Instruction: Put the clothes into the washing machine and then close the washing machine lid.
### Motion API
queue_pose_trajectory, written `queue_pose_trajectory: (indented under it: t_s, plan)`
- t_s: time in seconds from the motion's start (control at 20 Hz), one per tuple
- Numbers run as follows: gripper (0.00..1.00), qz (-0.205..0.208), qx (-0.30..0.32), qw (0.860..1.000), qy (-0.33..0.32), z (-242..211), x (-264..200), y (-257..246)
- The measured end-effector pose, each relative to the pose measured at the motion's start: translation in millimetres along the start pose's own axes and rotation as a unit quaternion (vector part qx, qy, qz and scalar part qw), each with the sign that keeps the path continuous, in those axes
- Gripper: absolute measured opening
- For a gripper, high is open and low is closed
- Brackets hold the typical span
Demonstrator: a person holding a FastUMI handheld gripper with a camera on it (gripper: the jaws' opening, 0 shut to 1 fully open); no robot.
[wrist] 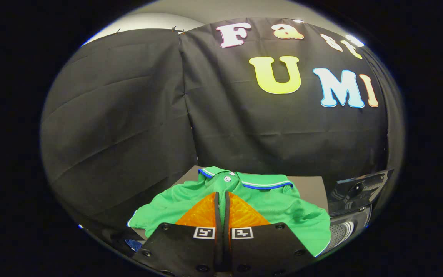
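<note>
the gripper (221, 196), its 2 fingers pressed together on nothing, hovers over the green polo shirt (267, 200) lying flat on the table (310, 188) just ahead, collar farthest, washing machine (354, 207) to the right.

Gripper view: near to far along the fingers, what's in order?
Gripper, fingers closed together over the shirt → green polo shirt lying on the table → bare table surface past its collar → black cloth wall.
</note>
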State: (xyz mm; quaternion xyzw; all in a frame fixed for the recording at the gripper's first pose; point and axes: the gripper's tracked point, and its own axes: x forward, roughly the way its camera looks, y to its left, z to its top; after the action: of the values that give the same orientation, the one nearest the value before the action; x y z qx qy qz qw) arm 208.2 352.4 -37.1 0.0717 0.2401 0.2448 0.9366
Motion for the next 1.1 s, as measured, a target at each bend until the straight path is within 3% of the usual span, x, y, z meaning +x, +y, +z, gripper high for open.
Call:
queue_pose_trajectory:
  t_s: [0.45,1.1]
  plan:
    - [0.02,0.008,0.032,0.998,-0.044,44,-34,-35]
    - [0.02,-0.044,0.039,0.996,-0.074,64,-83,-138]
